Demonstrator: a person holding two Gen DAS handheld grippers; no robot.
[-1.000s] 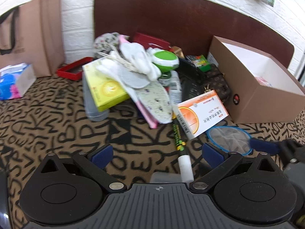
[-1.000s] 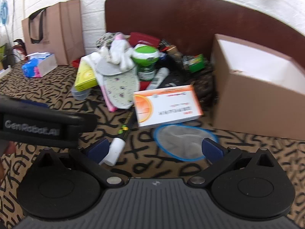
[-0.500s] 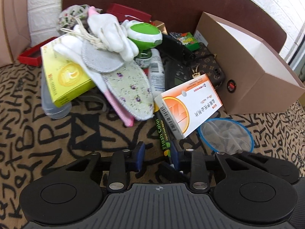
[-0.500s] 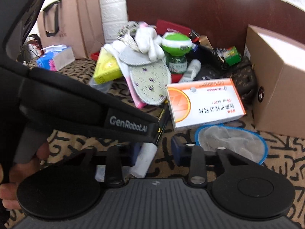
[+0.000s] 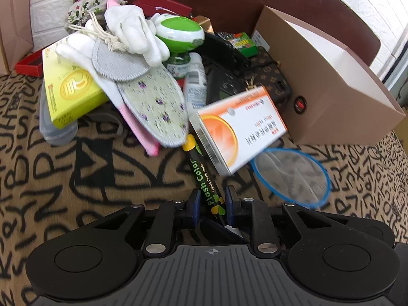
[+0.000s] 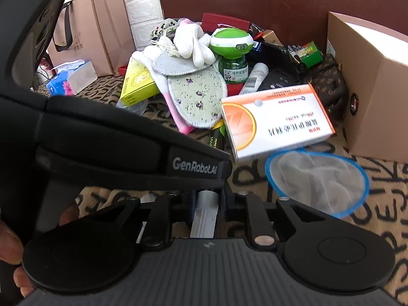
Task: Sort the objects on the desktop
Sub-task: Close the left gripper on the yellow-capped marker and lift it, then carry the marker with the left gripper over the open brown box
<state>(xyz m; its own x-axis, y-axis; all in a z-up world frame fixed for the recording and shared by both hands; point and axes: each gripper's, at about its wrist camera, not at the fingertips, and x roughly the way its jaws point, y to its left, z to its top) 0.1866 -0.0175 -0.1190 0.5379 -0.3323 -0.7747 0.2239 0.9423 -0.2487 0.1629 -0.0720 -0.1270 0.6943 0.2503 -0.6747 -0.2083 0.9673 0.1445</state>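
Chalk marker [image 5: 204,183], black barrel with green lettering, lies on the patterned surface [image 5: 76,178] at the front edge of the clutter pile, its far end tucked under the orange-and-white medicine box [image 5: 242,130].

Left view: my left fingers [image 5: 211,201] have just been closing and now press on the barrel from both sides, blue pads against it. The printed lettering reads clearly only from here. Past the box lies a blue-rimmed mesh disc [image 5: 290,176], flat on the surface. A brown cardboard box [image 5: 331,97] stands open to the right of the pile.

Right view: my right fingers [image 6: 207,201] have also just been closing, and they clamp the marker's pale cap end [image 6: 205,214], a part the left view mostly hides behind its own housing. Only a sliver of the black barrel [image 6: 216,137] shows here, between the box edge and the other gripper. That black body [image 6: 127,148] crosses the frame just above my right fingers. Part of a hand [image 6: 10,242] shows at the lower left edge.

Only the right view shows a tissue pack [image 6: 71,79] and a paper bag [image 6: 94,25] off to the left. Both views show the floral insole [image 6: 196,97], white gloves [image 6: 191,40] and yellow box [image 5: 68,86] heaped together.
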